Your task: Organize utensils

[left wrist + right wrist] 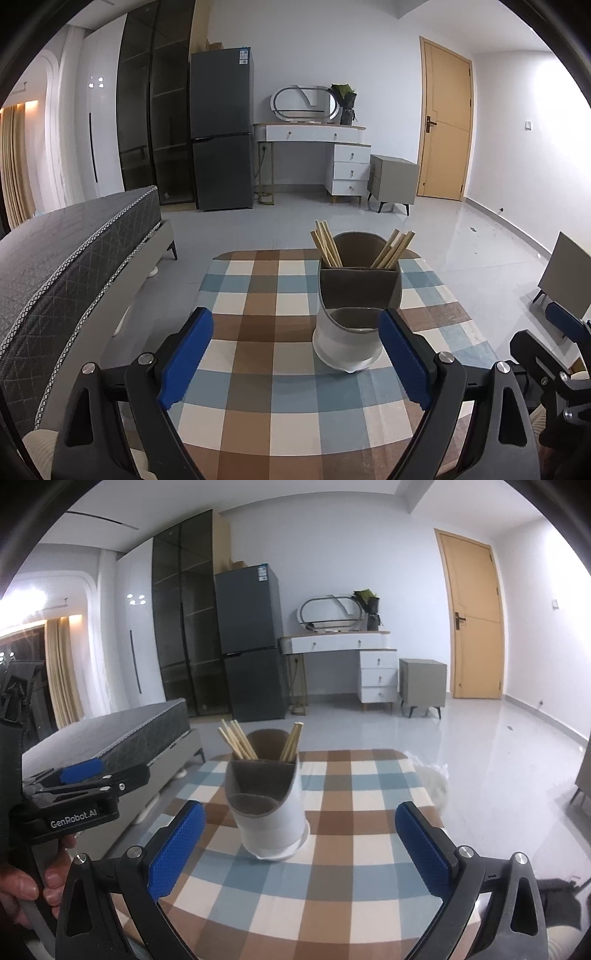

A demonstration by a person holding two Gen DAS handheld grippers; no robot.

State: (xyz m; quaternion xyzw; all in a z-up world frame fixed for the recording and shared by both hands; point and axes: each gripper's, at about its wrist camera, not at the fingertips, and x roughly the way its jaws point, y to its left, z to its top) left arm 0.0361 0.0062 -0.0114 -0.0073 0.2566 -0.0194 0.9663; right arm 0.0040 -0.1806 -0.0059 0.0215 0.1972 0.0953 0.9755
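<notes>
in the left wrist view the left gripper (295,363) is held low over the near part of the checked tablecloth (258,398), its blue pads (186,358) spread wide apart with nothing between them. the right gripper (300,853) is seen likewise in its own view, jaws wide apart and empty, and its edge shows at 3 o'clock in the left view.

just beyond the left fingertips, at 12 o'clock and a little toward 1, the utensil holder (352,325) is set on the cloth; in the right view it lies at 11 o'clock. it is a white cup with a grey-brown divided insert, and it appears smooth and rigid, probably plastic or ceramic. so a slippery wall is to be expected and a grip low on the white body would be judged safest. with its tall back it may tip if pushed high.

at the far side of the holder two bundles of chopsticks (327,245) are stood in the rear compartments, leaning outward toward 11 and 1 o'clock. they are judged light, stiff and thin; they are best pinched across the exposed upper shafts, several at once being liable to fan or slip.

the front compartment looks empty. no loose utensils can be seen on the cloth.
</notes>
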